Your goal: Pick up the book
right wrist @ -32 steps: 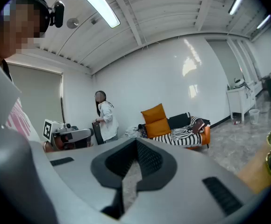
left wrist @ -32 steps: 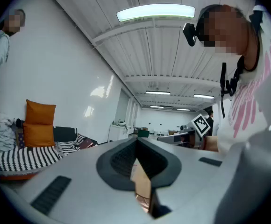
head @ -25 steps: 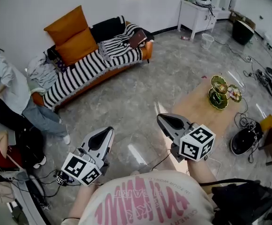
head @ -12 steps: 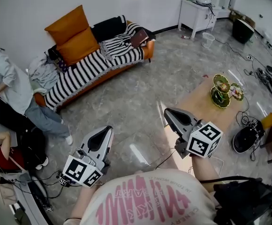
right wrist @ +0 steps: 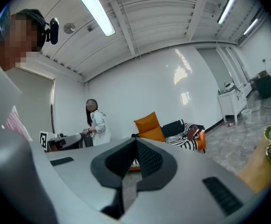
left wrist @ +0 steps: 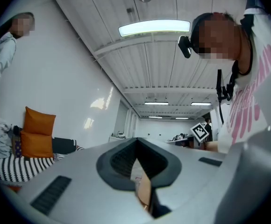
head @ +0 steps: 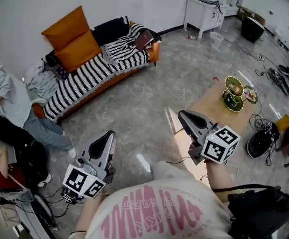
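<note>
The left gripper and right gripper, fingers clenched empty, are edging forward. The book is lying far off on the sofa.

You face a black-and-white striped throw on an orange sofa, with two plain orange cushions and a dark brown book. The floor is grey marbled tile. Your light grey left gripper and right gripper carry black-and-white square-marker cubes. Your white shirt has pink lettering.
</note>
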### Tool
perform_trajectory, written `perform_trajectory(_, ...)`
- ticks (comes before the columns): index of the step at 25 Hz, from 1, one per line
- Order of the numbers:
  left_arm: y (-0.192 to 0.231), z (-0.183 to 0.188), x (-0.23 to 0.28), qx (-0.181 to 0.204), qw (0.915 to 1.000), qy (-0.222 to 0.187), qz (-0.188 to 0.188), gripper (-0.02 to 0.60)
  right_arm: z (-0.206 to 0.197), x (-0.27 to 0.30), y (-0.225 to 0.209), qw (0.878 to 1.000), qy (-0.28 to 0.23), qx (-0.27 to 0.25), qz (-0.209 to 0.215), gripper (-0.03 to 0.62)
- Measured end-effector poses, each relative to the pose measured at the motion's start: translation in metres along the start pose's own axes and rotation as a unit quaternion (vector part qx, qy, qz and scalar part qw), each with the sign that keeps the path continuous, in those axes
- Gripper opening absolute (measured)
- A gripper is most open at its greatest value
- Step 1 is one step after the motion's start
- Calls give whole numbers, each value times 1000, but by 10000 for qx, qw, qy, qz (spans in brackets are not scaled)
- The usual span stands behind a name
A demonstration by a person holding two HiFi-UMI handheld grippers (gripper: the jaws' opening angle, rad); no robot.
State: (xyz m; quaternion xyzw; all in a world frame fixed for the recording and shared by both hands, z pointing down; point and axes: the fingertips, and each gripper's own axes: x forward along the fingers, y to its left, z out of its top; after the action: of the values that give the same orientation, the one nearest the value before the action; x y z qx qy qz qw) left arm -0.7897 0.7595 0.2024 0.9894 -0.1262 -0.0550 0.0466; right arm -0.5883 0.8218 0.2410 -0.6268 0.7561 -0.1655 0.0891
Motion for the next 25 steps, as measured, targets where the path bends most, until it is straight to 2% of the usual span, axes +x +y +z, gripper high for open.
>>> perform_trajectory(3,7,-4,15,92,9999,79,-52,8,7,9,-15,9999,-86,141,12,8)
perform_trajectory(10,33,-8,74,163,9996,128,-168,8,19,51,-58,9994,145,-321,46,8)
perform_trajectory(16,58,-14,132,55,9998,169,-57,8,37,82,-121,9989,339,-303,-88,8)
perform_trajectory(25,83,-17,200,92,9999,113,75,8,59,115,-182,9977,528,-414,3,8)
